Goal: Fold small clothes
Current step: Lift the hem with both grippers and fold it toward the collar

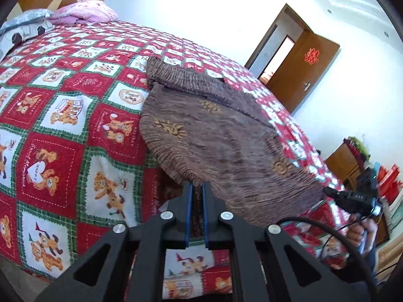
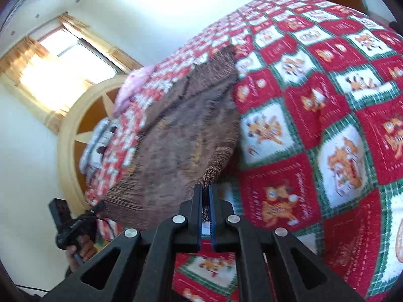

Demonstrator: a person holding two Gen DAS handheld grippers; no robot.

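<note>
A brown knitted garment with tan flower motifs lies spread on the red, white and green bear-print bedspread. My left gripper is shut on its near hem corner and lifts that edge off the bed. My right gripper shows at the right, shut on the other hem corner. In the right wrist view the right gripper is shut on the garment, and the left gripper pinches the opposite corner at lower left. The hem hangs stretched between them.
Pink and grey pillows lie at the headboard. A brown door stands open at the right. A wooden cabinet with red items stands beyond the bed's edge. A window with curtains is behind the headboard.
</note>
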